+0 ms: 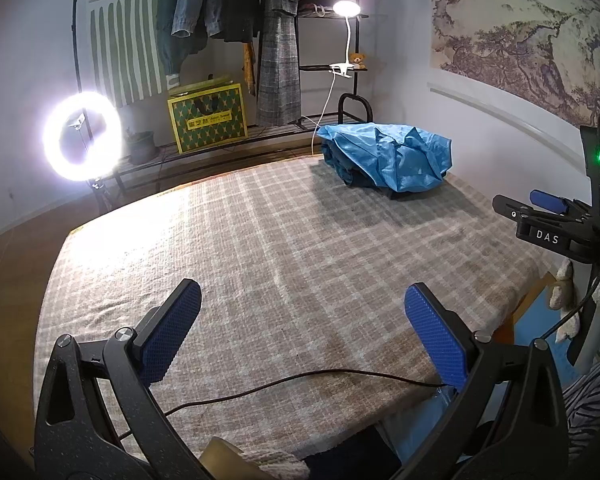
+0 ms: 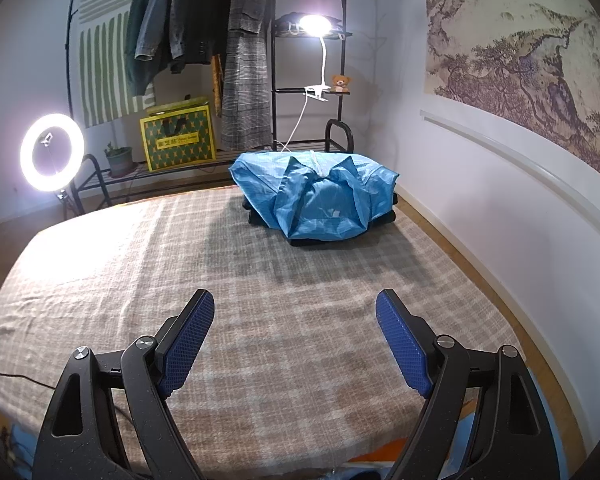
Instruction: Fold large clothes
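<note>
Glowing at the far left, a ring light (image 2: pixel 52 153) stands on the floor beside a black clothes rack (image 2: pixel 312 60). Next to it on the rack's low shelf sits a small potted plant (image 2: pixel 118 160), then a yellow-and-green patterned bag (image 2: pixel 178 138) with a yellow label whose writing is too small to read. Coats (image 2: pixel 203 40) hang above it, and a white clip lamp (image 2: pixel 314 26) shines beside a little teddy bear (image 2: pixel 340 82).

The left tongs (image 1: pixel 302 306) hover low over the near part of the bed (image 1: pixel 259 240), spread wide with nothing between the blue pads; a thin black cable (image 1: pixel 300 380) trails across the checked cover beneath them. The right tongs (image 2: pixel 294 312) are likewise wide and hold nothing, levelled toward the far end of the bed. In the left wrist view the right tool shows at the right edge, its body lettered "DAS".

The blue jacket (image 2: pixel 316 196) lies folded on top of dark clothes at the far right corner of the bed, well apart from both tongs.
</note>
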`<state>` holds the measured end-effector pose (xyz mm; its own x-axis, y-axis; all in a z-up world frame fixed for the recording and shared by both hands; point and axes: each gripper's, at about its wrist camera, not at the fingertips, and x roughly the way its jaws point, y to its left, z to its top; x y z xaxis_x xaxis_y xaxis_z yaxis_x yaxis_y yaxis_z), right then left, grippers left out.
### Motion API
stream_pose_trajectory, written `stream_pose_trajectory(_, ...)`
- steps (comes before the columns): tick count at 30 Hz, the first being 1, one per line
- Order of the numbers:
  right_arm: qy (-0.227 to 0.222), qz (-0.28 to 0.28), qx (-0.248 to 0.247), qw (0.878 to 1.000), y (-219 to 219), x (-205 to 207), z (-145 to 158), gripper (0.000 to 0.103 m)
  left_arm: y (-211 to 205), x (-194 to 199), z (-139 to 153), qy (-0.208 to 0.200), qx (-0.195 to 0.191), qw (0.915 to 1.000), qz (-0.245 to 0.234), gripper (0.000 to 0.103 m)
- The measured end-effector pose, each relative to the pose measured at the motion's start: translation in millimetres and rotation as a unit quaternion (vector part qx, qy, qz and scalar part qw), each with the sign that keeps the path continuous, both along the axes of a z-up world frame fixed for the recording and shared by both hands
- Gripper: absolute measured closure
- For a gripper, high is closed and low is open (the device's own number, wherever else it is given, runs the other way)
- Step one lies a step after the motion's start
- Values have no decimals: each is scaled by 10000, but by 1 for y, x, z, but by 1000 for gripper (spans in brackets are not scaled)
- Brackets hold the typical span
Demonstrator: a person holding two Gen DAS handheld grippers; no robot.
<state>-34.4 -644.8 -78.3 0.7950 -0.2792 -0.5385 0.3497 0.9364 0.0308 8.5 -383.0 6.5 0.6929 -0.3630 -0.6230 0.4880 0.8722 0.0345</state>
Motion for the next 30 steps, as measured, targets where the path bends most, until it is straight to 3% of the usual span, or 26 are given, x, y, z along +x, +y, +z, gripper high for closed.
stream_pose_trajectory(23, 24, 42, -22, 10000, -2, 2, -1, 20, -3, 1, 3, 16, -28, 10000, 28, 0)
stream_pose_trajectory(30, 27, 47, -18, 10000, -3, 2, -1, 20, -9, 0, 9, -139, -57, 9997, 178, 0)
